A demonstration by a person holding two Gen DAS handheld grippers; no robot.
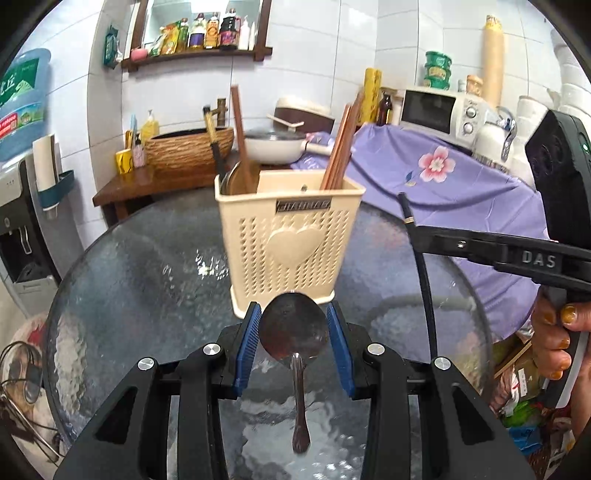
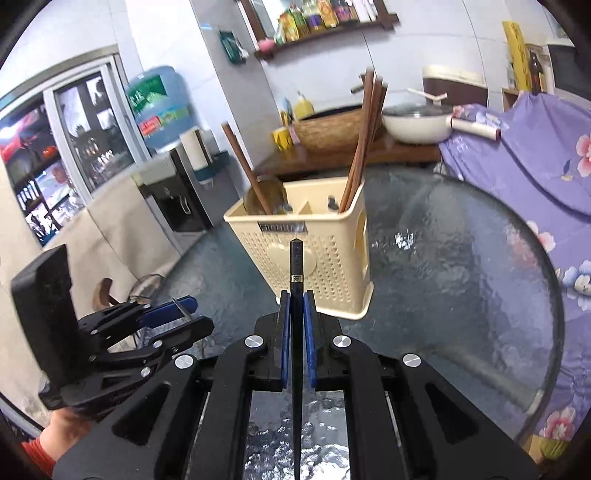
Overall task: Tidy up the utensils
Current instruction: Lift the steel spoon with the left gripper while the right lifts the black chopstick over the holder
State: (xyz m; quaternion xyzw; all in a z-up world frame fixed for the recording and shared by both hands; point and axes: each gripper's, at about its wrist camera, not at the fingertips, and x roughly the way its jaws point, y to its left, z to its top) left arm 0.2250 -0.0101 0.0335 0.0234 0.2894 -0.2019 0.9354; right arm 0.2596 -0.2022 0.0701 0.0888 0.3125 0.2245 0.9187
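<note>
The spoon [image 1: 293, 330] is polished metal, glossy and a bit smudged, and the table [image 1: 147, 266] top is rippled glass that catches the light. The caddy [image 1: 286, 240] is matt cream plastic, perforated, holding brown wooden chopsticks [image 1: 340, 147]. The black chopstick [image 2: 296, 266] looks lacquered with a thin metallic band, pinched between ribbed blue pads [image 2: 309, 347] on matt black plastic tongs.

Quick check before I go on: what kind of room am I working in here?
Most likely a home kitchen or dining corner. A microwave stands on a purple-covered counter, a lidded white pan sits behind the utensil holder, a shelf of sauce bottles hangs on the tiled wall, and a water dispenser stands nearby.
</note>
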